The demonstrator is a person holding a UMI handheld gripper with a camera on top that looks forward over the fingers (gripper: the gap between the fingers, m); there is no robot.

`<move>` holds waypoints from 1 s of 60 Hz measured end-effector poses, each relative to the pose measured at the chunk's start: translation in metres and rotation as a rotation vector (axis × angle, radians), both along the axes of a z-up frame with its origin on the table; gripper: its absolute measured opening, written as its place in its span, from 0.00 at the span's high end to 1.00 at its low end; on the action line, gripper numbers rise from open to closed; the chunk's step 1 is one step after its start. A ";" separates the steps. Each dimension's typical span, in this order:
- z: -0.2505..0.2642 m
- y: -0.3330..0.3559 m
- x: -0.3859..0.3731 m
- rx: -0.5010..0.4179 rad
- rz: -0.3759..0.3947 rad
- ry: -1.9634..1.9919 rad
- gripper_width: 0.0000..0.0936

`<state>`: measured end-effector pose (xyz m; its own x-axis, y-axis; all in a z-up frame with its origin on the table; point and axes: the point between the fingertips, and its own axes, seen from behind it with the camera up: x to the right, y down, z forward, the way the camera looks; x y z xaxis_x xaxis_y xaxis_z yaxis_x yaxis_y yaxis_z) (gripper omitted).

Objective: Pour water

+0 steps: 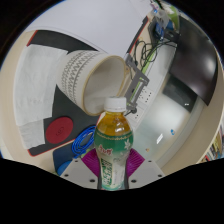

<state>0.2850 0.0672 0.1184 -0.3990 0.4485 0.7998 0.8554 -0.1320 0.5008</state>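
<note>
A clear bottle (113, 140) with a white cap, amber liquid and a green label stands upright between my fingers. My gripper (112, 165) is shut on the bottle: both magenta pads (92, 163) press on its labelled lower body. A white paper cup (95, 78) with a ribbed sleeve is beyond the bottle, lying tilted with its open mouth facing right, close to the bottle's cap. I cannot tell whether the cup touches the bottle.
A white table (190, 125) spreads ahead. A red round object (60, 127) on a dark mat and blue cable (82, 143) lie left of the bottle. A metal stand with cables (145, 65) rises beyond the cup. A dark panel (185, 95) lies to the right.
</note>
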 end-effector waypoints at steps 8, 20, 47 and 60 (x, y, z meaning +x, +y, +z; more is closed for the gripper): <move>-0.004 -0.004 0.005 -0.016 -0.030 -0.004 0.68; 0.000 -0.013 0.000 -0.003 -0.101 0.279 0.68; 0.025 -0.011 -0.010 0.193 -0.382 1.626 0.68; 0.003 0.000 0.002 0.241 -0.446 1.979 0.68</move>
<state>0.2875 0.0671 0.1217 0.9952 0.0889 -0.0402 -0.0065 -0.3510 -0.9363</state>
